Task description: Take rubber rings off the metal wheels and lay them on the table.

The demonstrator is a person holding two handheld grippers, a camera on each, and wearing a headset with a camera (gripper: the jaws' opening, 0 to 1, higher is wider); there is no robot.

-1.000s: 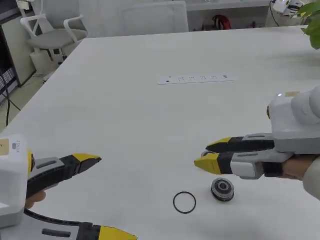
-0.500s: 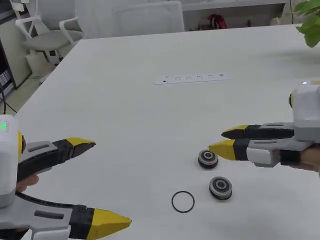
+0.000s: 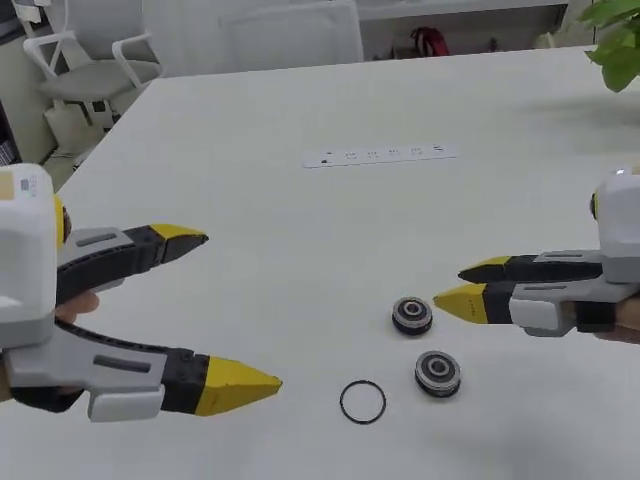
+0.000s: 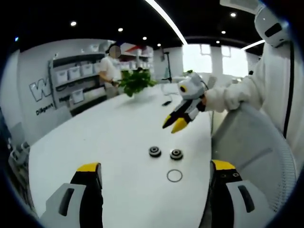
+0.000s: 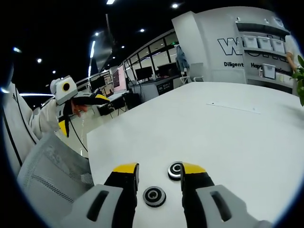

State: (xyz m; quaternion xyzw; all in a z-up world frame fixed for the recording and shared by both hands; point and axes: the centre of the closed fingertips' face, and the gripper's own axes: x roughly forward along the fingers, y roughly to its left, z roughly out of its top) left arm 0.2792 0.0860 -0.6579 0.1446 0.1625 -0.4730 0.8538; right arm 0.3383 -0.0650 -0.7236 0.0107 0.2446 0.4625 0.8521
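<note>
Two metal wheels lie on the white table (image 3: 300,220): one wheel (image 3: 412,314) (image 4: 155,151) (image 5: 175,170) just left of my right gripper's tips, the other wheel (image 3: 438,372) (image 4: 176,154) (image 5: 154,195) nearer me. A loose black rubber ring (image 3: 362,401) (image 4: 174,175) lies flat beside them. My right gripper (image 3: 452,286) (image 4: 175,124) (image 5: 159,168) hovers low, open by a small gap, with nothing held. At the left my left gripper (image 3: 235,310) (image 4: 156,167) (image 5: 80,112) stands wide open and empty, well away from the wheels.
A white power strip (image 3: 380,155) lies flat further up the table. Office chairs (image 3: 90,70) stand beyond the far left corner, and a green plant (image 3: 615,40) sits at the far right edge. A person (image 4: 110,66) stands in the background.
My right gripper drew back to the right, and a second wheel now lies in the open by its tips. The left gripper lifted and came forward, still open.
</note>
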